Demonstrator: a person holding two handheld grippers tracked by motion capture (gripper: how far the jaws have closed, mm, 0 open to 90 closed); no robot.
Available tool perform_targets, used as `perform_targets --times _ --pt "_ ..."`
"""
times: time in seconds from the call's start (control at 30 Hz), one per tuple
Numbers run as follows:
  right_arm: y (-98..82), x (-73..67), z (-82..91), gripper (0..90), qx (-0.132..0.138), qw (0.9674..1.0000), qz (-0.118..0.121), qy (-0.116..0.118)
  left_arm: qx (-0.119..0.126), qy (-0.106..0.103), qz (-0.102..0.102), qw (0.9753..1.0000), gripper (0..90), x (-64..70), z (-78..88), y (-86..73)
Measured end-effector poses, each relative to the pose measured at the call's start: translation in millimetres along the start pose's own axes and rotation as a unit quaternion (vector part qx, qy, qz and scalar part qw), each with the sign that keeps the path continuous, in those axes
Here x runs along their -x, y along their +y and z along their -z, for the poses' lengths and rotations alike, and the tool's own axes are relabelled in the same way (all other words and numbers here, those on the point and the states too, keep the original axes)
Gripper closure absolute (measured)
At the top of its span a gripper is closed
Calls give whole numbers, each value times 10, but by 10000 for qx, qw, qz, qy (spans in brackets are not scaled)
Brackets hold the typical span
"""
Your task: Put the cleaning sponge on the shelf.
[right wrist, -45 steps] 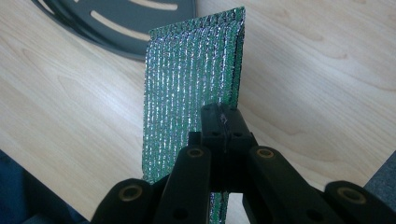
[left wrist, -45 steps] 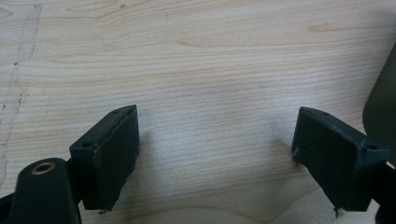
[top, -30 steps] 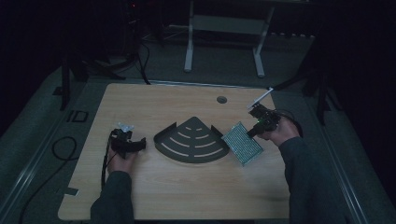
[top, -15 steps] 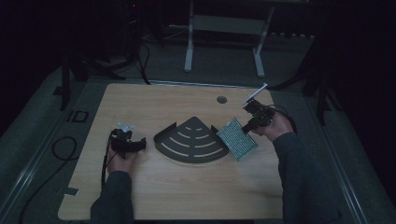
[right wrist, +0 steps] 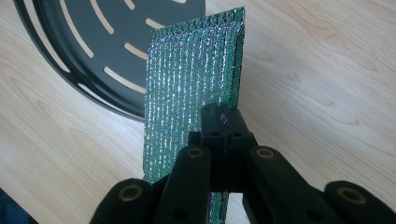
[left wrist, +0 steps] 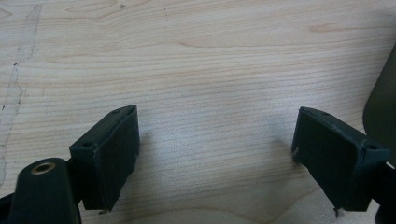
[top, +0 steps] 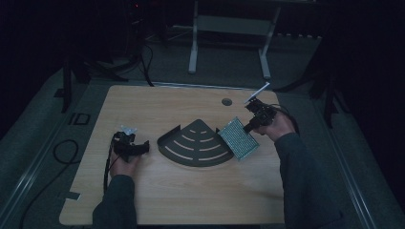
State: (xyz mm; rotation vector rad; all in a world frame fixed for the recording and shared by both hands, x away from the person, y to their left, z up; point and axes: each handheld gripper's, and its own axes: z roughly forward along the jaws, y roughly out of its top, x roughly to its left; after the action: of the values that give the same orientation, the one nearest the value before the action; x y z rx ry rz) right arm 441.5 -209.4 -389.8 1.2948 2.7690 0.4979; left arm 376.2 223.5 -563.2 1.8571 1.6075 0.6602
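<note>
The wooden desk (top: 191, 200) carries a dark, fan-shaped metal rack (top: 195, 143) with curved slots, lying flat near the middle. Just right of it, the right tool (top: 249, 128) holds a glittering green mesh pad (top: 239, 138), a thin rectangular sheet with a woven, sparkly face. The pad hangs tilted in the air, its far edge over the rack's right rim, as the right gripper view shows (right wrist: 194, 84). There the right tool (right wrist: 223, 122) has its jaws pinched together on the pad's near short edge, with the sheet standing out ahead of them.

The pad looks light and thin. It holds its plane while gripped at one end, so it seems fairly stiff, though its far edge bows a little and it may flex or flutter if swung. The textured weave should give the pads good bite; an edge pinch near the middle of a short side, as now, looks like the sound place to hold it.

The left tool (top: 138, 149) rests on the desk left of the rack, jaws spread wide and empty (left wrist: 215, 154).
</note>
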Motion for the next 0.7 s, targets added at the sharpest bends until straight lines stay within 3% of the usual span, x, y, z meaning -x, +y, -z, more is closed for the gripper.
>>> perform_targets --times 0.7 --pt "170 -39 -162 899 58 9998 99 137 1 -4 0 10000 156 0 -3 3"
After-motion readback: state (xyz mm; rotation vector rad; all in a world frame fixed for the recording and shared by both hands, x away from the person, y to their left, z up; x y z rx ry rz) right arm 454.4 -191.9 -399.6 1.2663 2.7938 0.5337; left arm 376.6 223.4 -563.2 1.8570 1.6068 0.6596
